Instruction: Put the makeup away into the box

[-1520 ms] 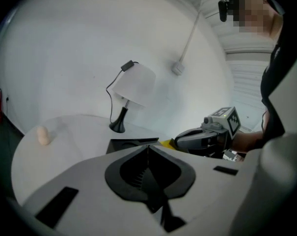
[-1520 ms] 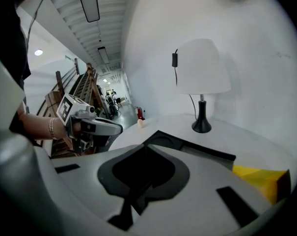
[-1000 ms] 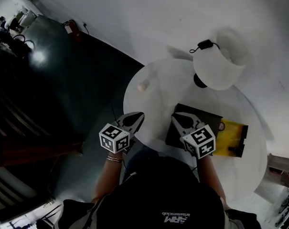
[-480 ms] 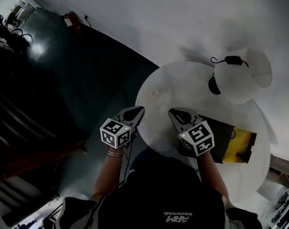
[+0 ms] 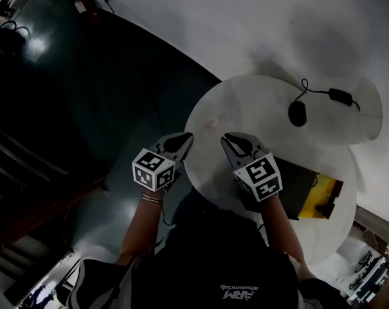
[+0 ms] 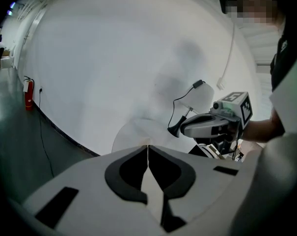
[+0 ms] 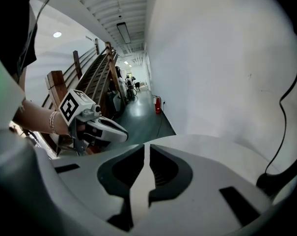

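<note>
A black box (image 5: 296, 184) with a yellow inside (image 5: 324, 194) lies on the round white table (image 5: 265, 134), to the right of my right gripper. A small pale item (image 5: 212, 122) sits alone near the table's left edge, just beyond both grippers. My right gripper (image 5: 227, 138) hangs over the table's near left part, jaws shut and empty (image 7: 147, 146). My left gripper (image 5: 185, 136) hovers at the table's left rim, also shut with nothing in it (image 6: 148, 145). Each gripper shows in the other's view: the right gripper (image 6: 212, 124) and the left gripper (image 7: 101, 128).
A black round object (image 5: 298, 113) stands at the table's far side, with a cable running to a black adapter (image 5: 343, 96) on a white round surface (image 5: 368, 111) behind. Dark floor (image 5: 104, 108) lies left of the table; a white wall (image 5: 245, 24) is beyond.
Both grippers have shifted left along the table's near side. The right one has left the space over the black box. Both stayed shut.
</note>
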Action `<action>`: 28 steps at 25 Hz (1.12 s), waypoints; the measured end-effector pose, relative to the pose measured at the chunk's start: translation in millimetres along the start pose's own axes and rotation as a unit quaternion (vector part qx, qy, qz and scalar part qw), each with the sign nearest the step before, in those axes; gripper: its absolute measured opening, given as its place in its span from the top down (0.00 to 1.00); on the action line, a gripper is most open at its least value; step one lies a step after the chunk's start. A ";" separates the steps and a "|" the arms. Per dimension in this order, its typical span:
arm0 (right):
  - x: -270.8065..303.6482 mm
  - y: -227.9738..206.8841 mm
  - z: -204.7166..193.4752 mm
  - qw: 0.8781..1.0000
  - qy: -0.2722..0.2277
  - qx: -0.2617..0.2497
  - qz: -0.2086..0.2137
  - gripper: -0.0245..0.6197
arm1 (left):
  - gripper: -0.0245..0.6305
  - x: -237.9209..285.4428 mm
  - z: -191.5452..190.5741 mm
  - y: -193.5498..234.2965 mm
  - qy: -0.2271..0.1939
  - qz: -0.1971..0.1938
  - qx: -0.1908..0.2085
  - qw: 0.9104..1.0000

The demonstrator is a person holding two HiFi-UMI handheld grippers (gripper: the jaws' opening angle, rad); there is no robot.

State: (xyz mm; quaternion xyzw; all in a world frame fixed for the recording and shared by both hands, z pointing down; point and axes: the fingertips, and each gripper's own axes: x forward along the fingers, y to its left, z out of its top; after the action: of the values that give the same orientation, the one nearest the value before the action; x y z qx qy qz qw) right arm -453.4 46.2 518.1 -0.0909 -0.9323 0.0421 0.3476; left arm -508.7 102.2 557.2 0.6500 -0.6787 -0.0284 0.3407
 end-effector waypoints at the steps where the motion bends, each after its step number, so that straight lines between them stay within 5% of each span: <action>1: 4.1 0.3 -0.4 1.000 0.004 0.001 -0.001 0.91 | 0.93 -0.2 -1.9 2.1 0.003 -0.001 -0.002 1.000; 6: 24.5 -2.9 -1.4 1.000 0.020 0.005 -0.003 0.90 | 0.93 2.2 -5.8 13.4 0.009 -0.008 -0.020 1.000; 10: 40.5 -11.1 -3.3 0.999 0.032 0.001 -0.015 0.76 | 0.93 7.4 -2.7 24.9 0.007 -0.012 -0.027 1.000; 19: 77.7 -23.1 -15.9 0.987 0.089 -0.121 -0.062 0.76 | 0.93 5.4 -4.7 40.4 0.004 -0.008 -0.053 0.999; 28: 89.0 -20.2 -17.1 0.982 0.105 -0.145 -0.053 0.79 | 0.93 3.4 -15.8 37.2 0.016 -0.009 -0.064 0.998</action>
State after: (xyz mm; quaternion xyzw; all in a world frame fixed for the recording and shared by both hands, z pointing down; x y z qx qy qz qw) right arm -511.1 44.4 590.9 -0.0944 -0.8902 -0.1215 0.4289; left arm -532.6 111.2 588.7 0.6329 -0.6642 -0.0648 0.3924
